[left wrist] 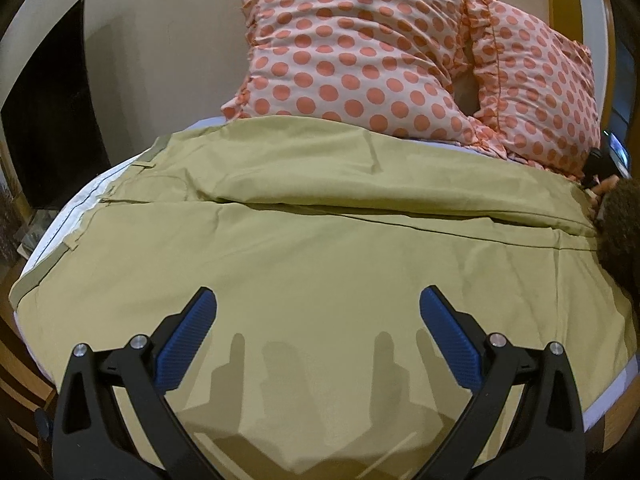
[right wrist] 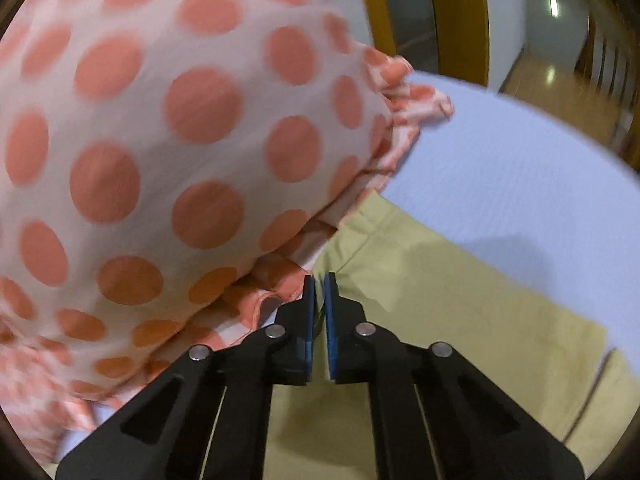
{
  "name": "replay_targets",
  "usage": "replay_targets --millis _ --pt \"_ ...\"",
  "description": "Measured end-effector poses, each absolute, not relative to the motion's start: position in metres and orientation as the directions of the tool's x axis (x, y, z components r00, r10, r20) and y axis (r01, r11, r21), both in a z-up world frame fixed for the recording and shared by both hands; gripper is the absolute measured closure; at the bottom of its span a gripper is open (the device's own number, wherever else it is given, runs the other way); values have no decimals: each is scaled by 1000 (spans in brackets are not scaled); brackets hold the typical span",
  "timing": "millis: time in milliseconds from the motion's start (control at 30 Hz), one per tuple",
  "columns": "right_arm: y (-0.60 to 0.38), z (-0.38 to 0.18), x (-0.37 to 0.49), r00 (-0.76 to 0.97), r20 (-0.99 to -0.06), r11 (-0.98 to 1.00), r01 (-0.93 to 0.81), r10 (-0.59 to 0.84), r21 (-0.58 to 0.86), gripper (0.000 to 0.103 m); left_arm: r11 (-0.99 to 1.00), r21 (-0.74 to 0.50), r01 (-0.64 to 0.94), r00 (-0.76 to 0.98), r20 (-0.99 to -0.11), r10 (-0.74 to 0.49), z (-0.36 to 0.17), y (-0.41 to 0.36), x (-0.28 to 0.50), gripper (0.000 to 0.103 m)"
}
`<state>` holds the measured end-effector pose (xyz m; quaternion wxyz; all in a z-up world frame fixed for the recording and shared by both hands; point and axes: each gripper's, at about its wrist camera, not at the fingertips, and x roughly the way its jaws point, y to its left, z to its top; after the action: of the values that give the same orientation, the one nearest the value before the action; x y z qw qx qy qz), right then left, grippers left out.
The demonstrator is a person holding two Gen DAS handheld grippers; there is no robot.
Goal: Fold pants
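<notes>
Khaki pants point(left wrist: 320, 240) lie spread flat across the bed, one leg laid over the other along a lengthwise crease; the waistband with belt loops sits at the left edge in the left wrist view, hem end toward the right. Pale bed sheet point(right wrist: 500, 168) shows beyond the pant fabric in the right wrist view. Two polka-dot pillows, salmon dots on pale cloth with ruffled edges, stand at the far side: the nearer left pillow point(left wrist: 352, 52) and the second pillow point(left wrist: 540, 92) just beside it, both touching the far edge of the pants. Left gripper point(left wrist: 318, 312) hangs above the near pant leg, blue pads wide apart, nothing between them; its shadow falls on the fabric just below. Right gripper point(right wrist: 319, 292) sits at the pant hem corner beside the pillow ruffle, pads drawn nearly together with a narrow slit left; cannot tell whether fabric is pinched between them. Right wrist view is motion-blurred. Wooden frame point(right wrist: 460, 20) behind the bed.
</notes>
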<state>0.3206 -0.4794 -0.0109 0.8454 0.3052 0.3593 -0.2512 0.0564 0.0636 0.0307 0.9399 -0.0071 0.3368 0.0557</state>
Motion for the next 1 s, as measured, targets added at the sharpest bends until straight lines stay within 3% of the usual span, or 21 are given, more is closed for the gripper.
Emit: replay_targets --millis 200,267,400,500,600,667,733,767,967,1000 --pt "-520 5 247 820 -569 660 457 -54 596 99 991 -62 -122 784 -618 58 38 81 45 2" --pt "-524 18 198 876 -482 660 360 3 660 99 988 -107 -113 796 -605 25 43 88 41 2" --pt "-491 29 85 917 -394 638 263 68 724 99 983 -143 -112 826 -563 12 56 102 38 2" --pt "-454 30 38 892 -447 618 313 69 721 99 981 -162 -104 845 -535 1 71 116 44 2" --pt "-457 12 27 838 -523 566 359 154 742 96 972 -231 -38 859 -504 -86 84 129 60 2" --pt "-456 5 32 813 -553 556 379 181 740 87 963 -269 -7 857 -498 -133 89 135 73 2" --pt "-452 -1 34 802 -564 547 387 198 742 65 947 -320 16 845 -501 -184 89 143 86 2" --pt "-450 -5 33 797 -568 540 391 208 746 62 940 -342 19 839 -506 -201 88 147 90 2" --pt "-448 -15 49 785 -582 517 415 214 749 63 904 -427 -31 786 -569 -242 77 163 134 2" --pt "-448 -16 53 793 -570 513 405 215 757 72 903 -428 -30 776 -579 -249 76 163 144 2"
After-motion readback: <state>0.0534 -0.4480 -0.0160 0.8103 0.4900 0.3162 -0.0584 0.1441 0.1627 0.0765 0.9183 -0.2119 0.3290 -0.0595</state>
